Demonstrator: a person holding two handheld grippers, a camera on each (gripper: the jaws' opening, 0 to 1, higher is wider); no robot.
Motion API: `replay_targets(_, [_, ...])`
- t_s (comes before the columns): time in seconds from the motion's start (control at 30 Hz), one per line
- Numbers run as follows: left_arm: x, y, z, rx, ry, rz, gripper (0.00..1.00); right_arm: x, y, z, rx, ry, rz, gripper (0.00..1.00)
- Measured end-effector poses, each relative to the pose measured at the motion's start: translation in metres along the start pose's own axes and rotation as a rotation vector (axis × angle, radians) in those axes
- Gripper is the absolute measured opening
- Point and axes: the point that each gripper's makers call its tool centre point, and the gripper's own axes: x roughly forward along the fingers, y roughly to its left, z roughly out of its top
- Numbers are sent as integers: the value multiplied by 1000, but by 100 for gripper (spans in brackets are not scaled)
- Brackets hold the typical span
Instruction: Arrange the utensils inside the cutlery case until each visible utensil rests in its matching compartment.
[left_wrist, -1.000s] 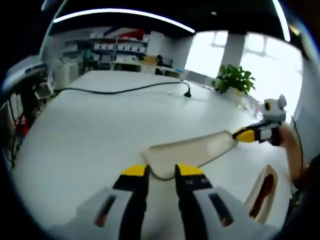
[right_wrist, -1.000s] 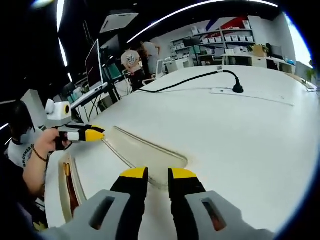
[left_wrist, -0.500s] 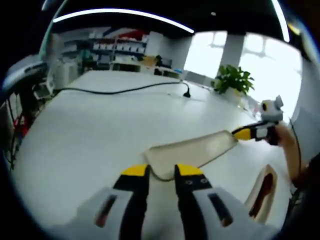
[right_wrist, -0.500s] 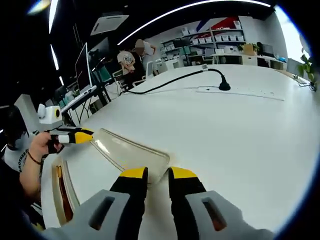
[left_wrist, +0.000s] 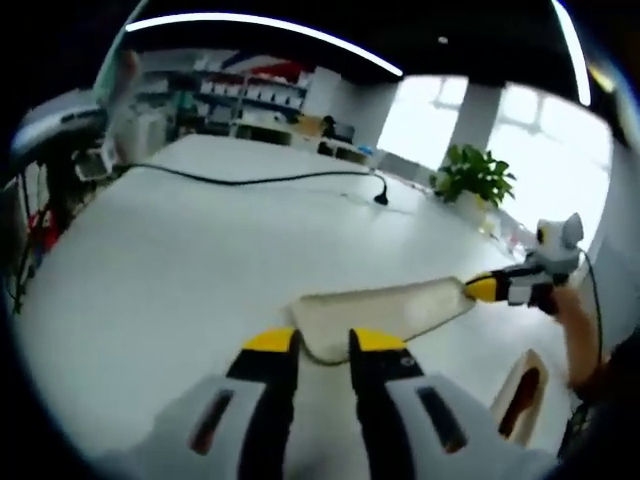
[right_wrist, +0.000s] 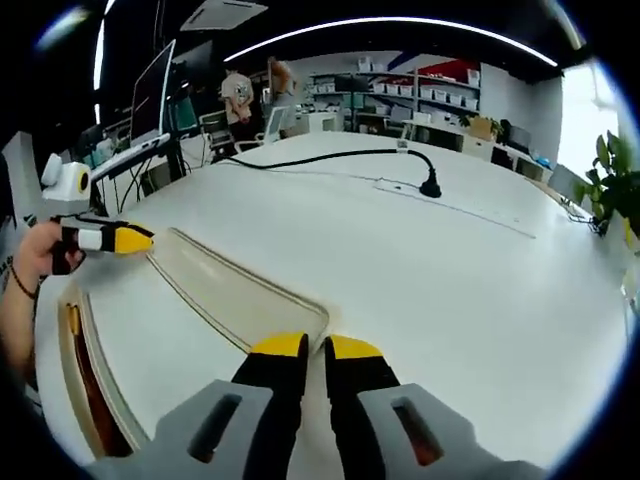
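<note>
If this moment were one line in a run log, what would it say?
left gripper: shut on lid end | right gripper: shut on other end | lid: held above table | case: open, beside lid

Ahead of each hand-held gripper the white table (right_wrist: 480, 290) lies open; a black cable (left_wrist: 250, 180) crosses far ahead.

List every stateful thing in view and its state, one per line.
Translucent plastic case lid: off the case, held by its two ends above the table.
Cream cutlery case: open, resting on the white table, something brown inside.
Left gripper: shut on the lid.
Right gripper: shut on the lid.
Black power cable: lying slack on the table.
</note>
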Motion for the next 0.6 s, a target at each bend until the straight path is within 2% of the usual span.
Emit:
replay_targets(0.07, [-4, -1, 0, -18, -7, -14, 21, 0, 1, 0, 6, -6, 3, 5])
replay_targets(0.1, [-5, -2, 4, -67, -34, -28, 21, 0, 2, 0, 8, -8, 1, 5])
replay_targets(0.17, [-7, -2, 6, -116, -44, -49, 21, -1, 3, -1, 0, -12, -10, 5])
replay_targets(0.3, [-15, -6, 18, -248, -106, -112, 21, 1, 3, 0, -22, -13, -21, 5])
replay_targets(0.4, [-17, -2, 15, -364, -78, -118, 18, 1, 3, 1, -16, -24, -11, 5])
replay_targets(0.43, [-15, -10, 18, -402, -91, -188, 16, 1, 7, 1, -20, -36, 17, 4])
replay_targets(0.5, [-18, -27, 23, -534, -112, -314, 15, 1, 11, 0, -13, -39, 32, 4])
replay_targets(0.53, [-18, -26, 27, -564, -140, -331, 14, 0, 14, -1, -26, -36, 46, 4])
replay_targets(0.6, [-17, -25, 24, -545, -129, -315, 14, 1, 15, 0, -33, -35, 53, 4])
